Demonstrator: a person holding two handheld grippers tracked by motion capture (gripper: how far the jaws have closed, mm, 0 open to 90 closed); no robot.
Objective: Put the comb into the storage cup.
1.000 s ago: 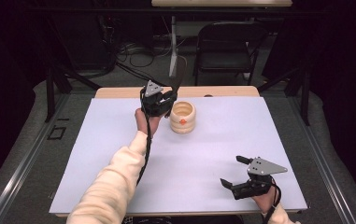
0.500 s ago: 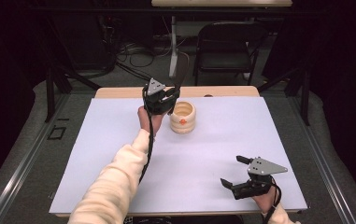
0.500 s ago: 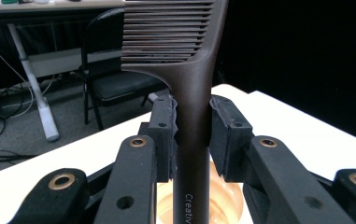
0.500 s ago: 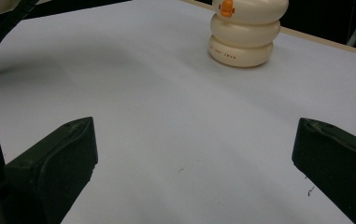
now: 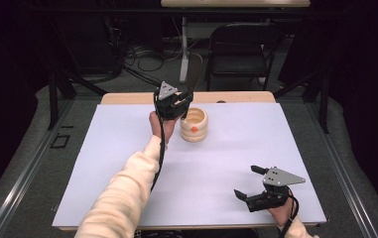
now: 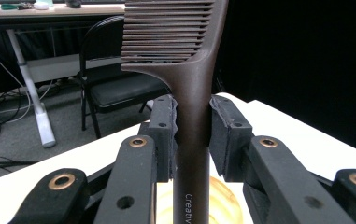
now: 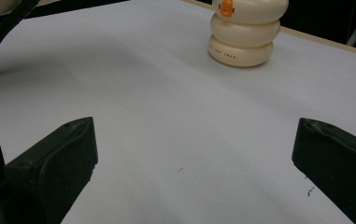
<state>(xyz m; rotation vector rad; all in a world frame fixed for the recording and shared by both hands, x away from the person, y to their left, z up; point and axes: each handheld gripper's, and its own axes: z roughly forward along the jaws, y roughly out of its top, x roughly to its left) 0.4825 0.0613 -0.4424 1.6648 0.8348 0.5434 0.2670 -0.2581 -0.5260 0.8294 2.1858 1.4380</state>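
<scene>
Comb (image 6: 195, 88) clenched in left tongs (image 6: 192, 126) above cream pot (image 5: 194, 124); right tongs (image 7: 194, 154) released.

A dark brown comb (image 6: 192, 84) stands upright, teeth up, above a cream ribbed pot (image 5: 194, 124) at the tabletop's far middle.

The cup (image 5: 194, 124) stands on the worktop (image 5: 285, 144) toward its far edge. The left gripper (image 5: 176, 101) is just left of the cup, raised, with a comb (image 6: 192, 84) upright between its jaws. The right gripper (image 5: 252, 183) is well apart from the cup, nearer and to its right.
</scene>
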